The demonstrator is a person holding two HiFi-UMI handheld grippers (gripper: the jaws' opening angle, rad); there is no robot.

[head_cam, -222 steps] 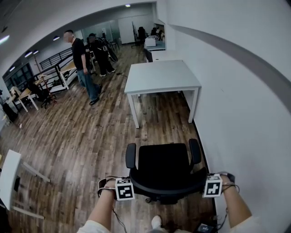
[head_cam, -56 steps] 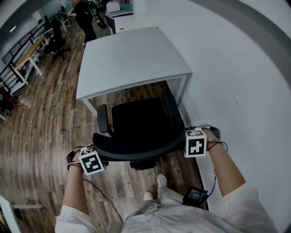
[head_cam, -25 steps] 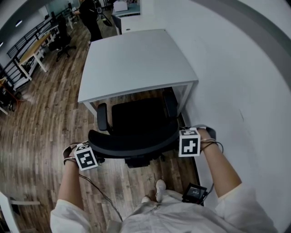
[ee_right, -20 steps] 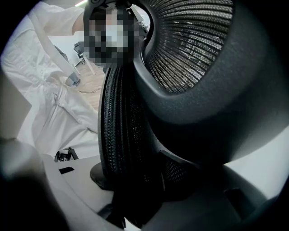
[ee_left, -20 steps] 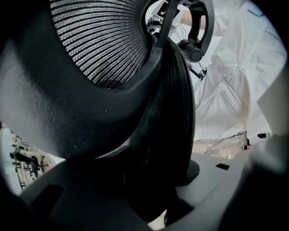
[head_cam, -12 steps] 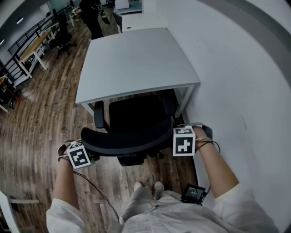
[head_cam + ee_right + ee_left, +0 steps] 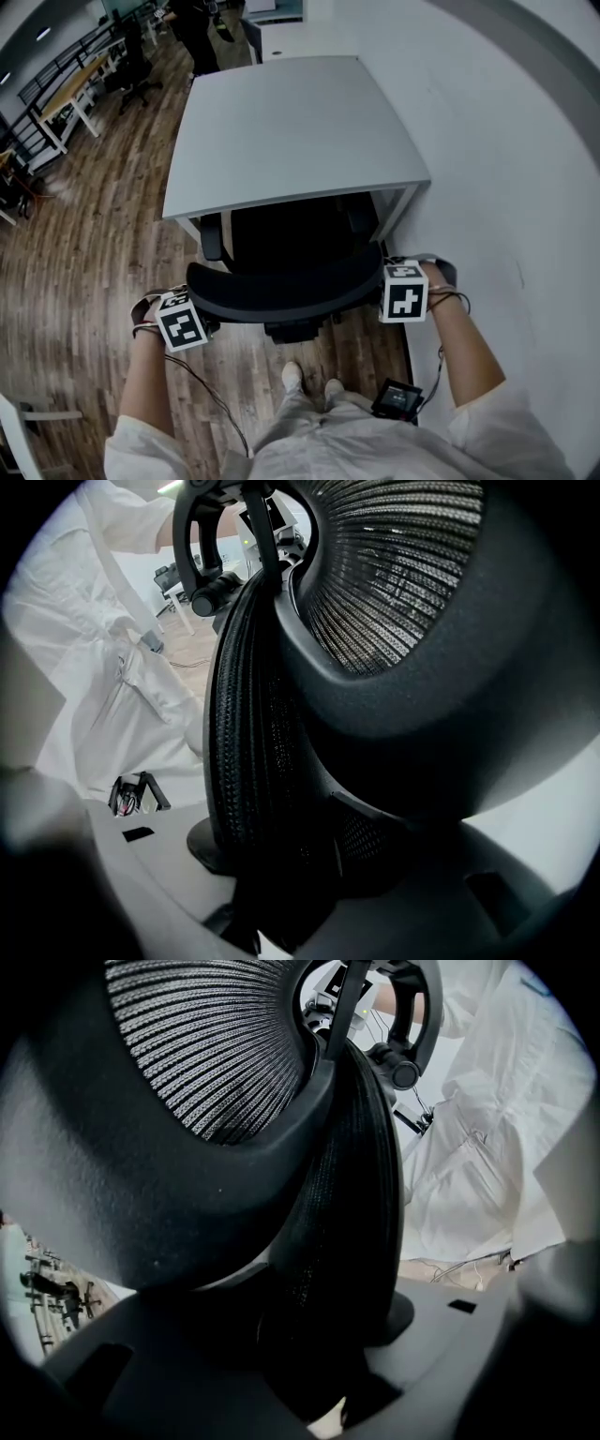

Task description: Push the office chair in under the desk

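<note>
Farther under the surface (image 7: 281,131) the chair (image 7: 291,239) is being pushed, seat half covered; its backrest (image 7: 281,289) ends are being clamped by the jaws of the left gripper (image 7: 187,323) and right gripper (image 7: 401,292).

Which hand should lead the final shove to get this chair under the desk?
Left, marginally. The left gripper and right gripper both clamp the backrest, but the right is crowded by the wall and desk leg; left has open floor.

Wood-plank floor (image 7: 84,253): it carried the white desk (image 7: 281,131), the office chair (image 7: 281,286), and your shoes (image 7: 292,377).
</note>
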